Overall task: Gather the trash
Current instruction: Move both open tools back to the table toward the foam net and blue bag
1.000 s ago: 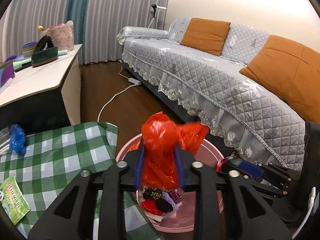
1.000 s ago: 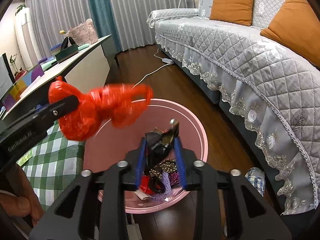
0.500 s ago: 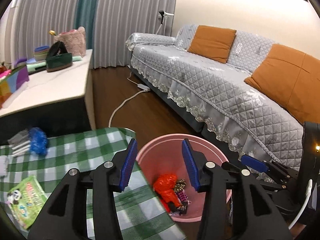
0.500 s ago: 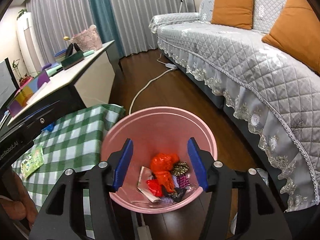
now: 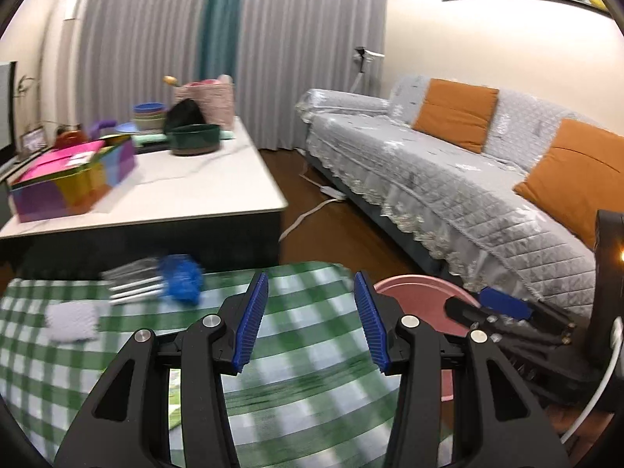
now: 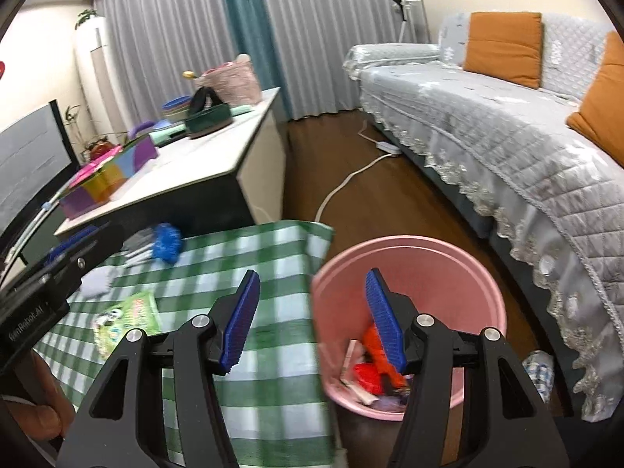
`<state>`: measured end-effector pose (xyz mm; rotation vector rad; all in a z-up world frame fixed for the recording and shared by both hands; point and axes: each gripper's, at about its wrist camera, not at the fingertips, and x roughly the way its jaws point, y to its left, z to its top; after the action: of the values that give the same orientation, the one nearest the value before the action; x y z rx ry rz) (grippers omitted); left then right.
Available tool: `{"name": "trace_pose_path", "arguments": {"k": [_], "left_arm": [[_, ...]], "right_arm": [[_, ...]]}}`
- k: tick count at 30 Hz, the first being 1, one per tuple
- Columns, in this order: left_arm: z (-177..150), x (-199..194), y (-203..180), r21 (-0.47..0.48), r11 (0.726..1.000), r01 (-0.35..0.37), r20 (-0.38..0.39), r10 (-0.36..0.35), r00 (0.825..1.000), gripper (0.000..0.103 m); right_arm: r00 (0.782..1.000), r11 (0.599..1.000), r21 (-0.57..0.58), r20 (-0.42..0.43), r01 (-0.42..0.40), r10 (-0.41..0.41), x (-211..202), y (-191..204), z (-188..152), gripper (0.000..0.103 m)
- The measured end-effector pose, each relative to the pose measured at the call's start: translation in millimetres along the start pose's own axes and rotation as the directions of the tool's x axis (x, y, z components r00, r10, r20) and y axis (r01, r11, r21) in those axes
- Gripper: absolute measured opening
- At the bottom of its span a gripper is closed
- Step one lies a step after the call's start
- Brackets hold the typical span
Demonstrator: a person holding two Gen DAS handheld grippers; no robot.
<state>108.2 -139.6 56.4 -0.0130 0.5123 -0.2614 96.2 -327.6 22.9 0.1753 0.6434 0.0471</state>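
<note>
With both grippers' fingers spread and empty, the left gripper point(image 5: 310, 321) and right gripper point(image 6: 312, 318) should swing from the pink bin point(image 6: 409, 257), which already holds red trash, toward the green packet point(image 6: 126, 321) lying flat on the checked counter point(image 6: 241, 257).

A round pink plastic bin point(image 6: 409, 261) stands upright on the dark wood floor, just beside the edge of the green checked cloth. At its bottom lie a crumpled red-orange plastic bag point(image 6: 372, 345) and some mixed small wrappers point(image 6: 362, 382). On the cloth lie a flat green snack packet point(image 6: 128, 318) and a blue crumpled piece point(image 6: 167, 240).
</note>
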Motion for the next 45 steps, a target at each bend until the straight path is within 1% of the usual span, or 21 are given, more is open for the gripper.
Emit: {"name": "trace_pose_path", "arguments": {"k": [4,9,13,19,24,30,32,38,42,45], "left_arm": [[-3,-10,25,-0.023,0.999,-0.040,-0.004,0.040,0.999,0.046],[-10,-18,54,-0.047,0.995,-0.084,-0.008,0.083,0.996,0.046],[-13,-22,80,-0.078,0.990,-0.119,-0.014,0.118,0.993,0.046],[-21,-27,124,-0.145,0.971,-0.188,-0.027,0.186,0.982,0.046],[-29,-29,157,-0.204,0.947,-0.249,-0.039,0.247,0.968,0.046],[-37,-24,183,-0.219,0.930,-0.297,-0.062,0.290,0.955,0.045],[-40,-22,194,-0.222,0.919,-0.326,-0.069,0.318,0.946,0.045],[-46,-17,227,-0.238,0.893,-0.381,-0.095,0.369,0.925,0.045],[-47,-11,246,-0.246,0.884,-0.397,-0.112,0.381,0.918,0.045],[-48,-4,255,-0.240,0.884,-0.400,-0.121,0.382,0.916,0.045]], "right_arm": [[0.999,0.999,-0.015,0.007,-0.042,0.042,3,27,3,0.057],[0.996,0.994,-0.060,-0.021,-0.086,0.085,16,65,-2,0.057],[0.993,0.991,-0.070,-0.029,-0.117,0.116,22,88,-3,0.057],[0.986,0.984,-0.070,-0.048,-0.161,0.158,36,117,-4,0.057],[0.980,0.979,-0.073,-0.073,-0.190,0.184,53,140,-9,0.057],[0.974,0.976,-0.064,-0.101,-0.210,0.203,76,158,-13,0.057],[0.972,0.974,-0.058,-0.104,-0.217,0.210,84,163,-12,0.057],[0.970,0.972,-0.071,-0.109,-0.224,0.215,110,177,-6,0.057],[0.972,0.973,-0.083,-0.112,-0.215,0.206,127,180,-1,0.057],[0.972,0.974,-0.072,-0.119,-0.213,0.204,140,179,3,0.057]]}}
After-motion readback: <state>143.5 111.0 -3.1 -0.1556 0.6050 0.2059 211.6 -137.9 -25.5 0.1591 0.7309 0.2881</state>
